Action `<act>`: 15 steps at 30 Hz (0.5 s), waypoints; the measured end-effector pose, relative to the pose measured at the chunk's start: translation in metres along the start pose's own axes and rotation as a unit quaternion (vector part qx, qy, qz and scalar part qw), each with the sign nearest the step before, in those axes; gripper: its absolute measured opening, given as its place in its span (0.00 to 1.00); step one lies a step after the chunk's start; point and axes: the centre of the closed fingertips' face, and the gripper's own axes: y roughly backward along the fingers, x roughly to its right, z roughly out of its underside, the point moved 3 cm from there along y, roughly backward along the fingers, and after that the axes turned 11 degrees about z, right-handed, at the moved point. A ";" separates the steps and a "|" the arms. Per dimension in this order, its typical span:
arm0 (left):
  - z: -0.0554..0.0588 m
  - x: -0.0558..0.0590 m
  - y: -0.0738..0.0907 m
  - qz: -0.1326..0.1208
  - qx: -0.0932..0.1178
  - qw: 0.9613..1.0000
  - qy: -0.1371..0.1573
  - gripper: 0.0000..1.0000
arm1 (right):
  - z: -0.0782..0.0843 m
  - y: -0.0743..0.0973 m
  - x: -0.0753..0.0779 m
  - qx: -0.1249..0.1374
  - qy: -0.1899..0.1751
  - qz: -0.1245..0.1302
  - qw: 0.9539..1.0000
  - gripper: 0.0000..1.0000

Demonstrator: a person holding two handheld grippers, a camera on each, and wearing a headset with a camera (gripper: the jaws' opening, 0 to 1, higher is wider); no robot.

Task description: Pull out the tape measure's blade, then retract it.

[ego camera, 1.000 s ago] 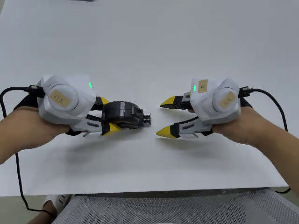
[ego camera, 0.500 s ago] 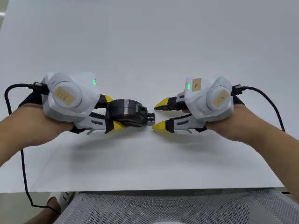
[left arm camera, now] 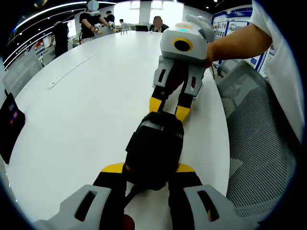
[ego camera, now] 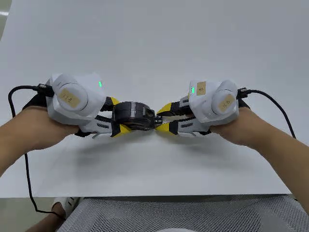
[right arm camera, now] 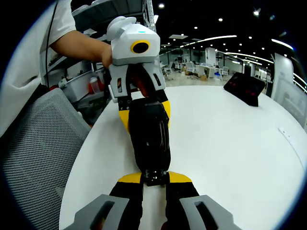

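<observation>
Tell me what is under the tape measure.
The white table lies beneath the tape measure, which is held in the left hand-held gripper. Its underside is hidden, so contact with the table cannot be judged.

Handwritten tan stickers [ego camera: 70, 98] on left gripper [ego camera: 118, 116] and right gripper [ego camera: 162, 119], marks too blurred to read.

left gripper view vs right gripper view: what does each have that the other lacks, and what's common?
Left gripper view adds: the left gripper's own jaws clamped on the case sides of the tape measure, plus people at the table's far end. Right gripper view adds: the right gripper's own yellow tips closed on the blade's end hook, under a dark ceiling with lights. Both: the black tape measure held between the two grippers, no blade drawn out yet, the white table and a mesh chair.
</observation>
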 end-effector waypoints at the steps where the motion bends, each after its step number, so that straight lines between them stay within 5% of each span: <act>1: 0.000 0.000 0.000 0.000 0.000 1.000 0.000 0.28 | 0.000 0.000 0.000 0.000 0.000 0.000 1.000 0.14; 15: 0.000 -0.001 0.000 0.001 0.001 1.000 -0.003 0.28 | 0.000 -0.002 0.000 -0.004 0.024 -0.011 1.000 0.11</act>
